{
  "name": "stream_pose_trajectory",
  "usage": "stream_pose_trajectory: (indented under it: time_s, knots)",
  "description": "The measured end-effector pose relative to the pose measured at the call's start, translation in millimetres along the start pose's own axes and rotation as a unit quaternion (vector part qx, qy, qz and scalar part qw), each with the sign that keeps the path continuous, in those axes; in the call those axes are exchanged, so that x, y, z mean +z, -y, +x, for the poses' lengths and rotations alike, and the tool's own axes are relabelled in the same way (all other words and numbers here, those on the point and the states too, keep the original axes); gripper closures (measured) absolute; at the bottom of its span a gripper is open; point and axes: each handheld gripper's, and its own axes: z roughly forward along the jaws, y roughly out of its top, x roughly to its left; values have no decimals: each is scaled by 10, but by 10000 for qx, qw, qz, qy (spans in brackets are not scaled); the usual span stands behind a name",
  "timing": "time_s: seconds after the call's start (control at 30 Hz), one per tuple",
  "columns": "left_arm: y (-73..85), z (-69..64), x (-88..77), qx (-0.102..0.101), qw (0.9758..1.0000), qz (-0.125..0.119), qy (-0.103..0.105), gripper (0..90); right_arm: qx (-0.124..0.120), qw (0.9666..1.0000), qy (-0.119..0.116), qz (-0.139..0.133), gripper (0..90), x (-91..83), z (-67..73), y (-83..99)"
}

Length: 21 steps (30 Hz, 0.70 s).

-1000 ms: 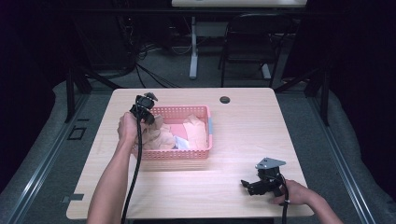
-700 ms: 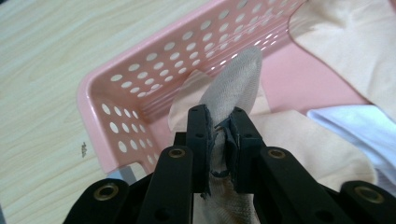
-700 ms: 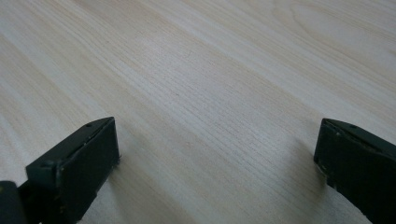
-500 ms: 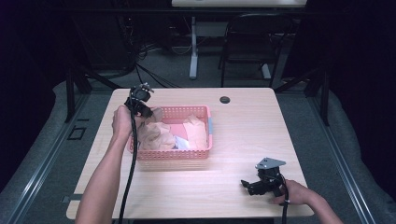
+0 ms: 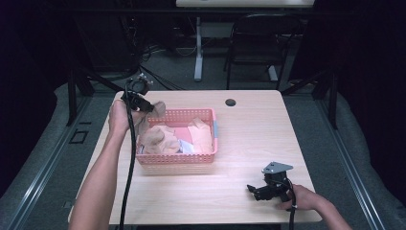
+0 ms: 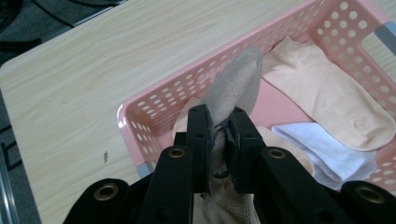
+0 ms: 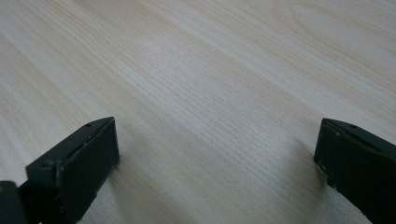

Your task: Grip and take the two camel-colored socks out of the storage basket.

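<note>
Up at the basket's (image 5: 178,158) ten o'clock corner, the left gripper (image 6: 219,135) has its jaws pinched on a tan sock (image 6: 236,84), lifted over the rim; more socks lie inside. At the bench's (image 5: 249,129) five o'clock, the right gripper (image 5: 258,190) rests with jaws wide, holding nothing.

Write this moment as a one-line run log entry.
left tool: shut on beige sock, above pink basket | right tool: open, on table

we see a pale wooden table (image 5: 249,143); a pink basket (image 5: 177,157) sits on it, with a small black disc (image 5: 231,102) well beyond the basket.
</note>
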Motion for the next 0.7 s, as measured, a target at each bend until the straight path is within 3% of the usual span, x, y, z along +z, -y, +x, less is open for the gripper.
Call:
stream_pose_trajectory:
  time_s: [0.3, 0.7]
  knots:
    - [61, 114, -259, -138, 9998, -148, 22, 803, -2, 10000, -8, 3, 0, -1, -1, -1]
    - [198, 264, -476, -322, 9992, -234, -86, 802, 2, 10000, -7, -1, 0, -1, 0, 0]
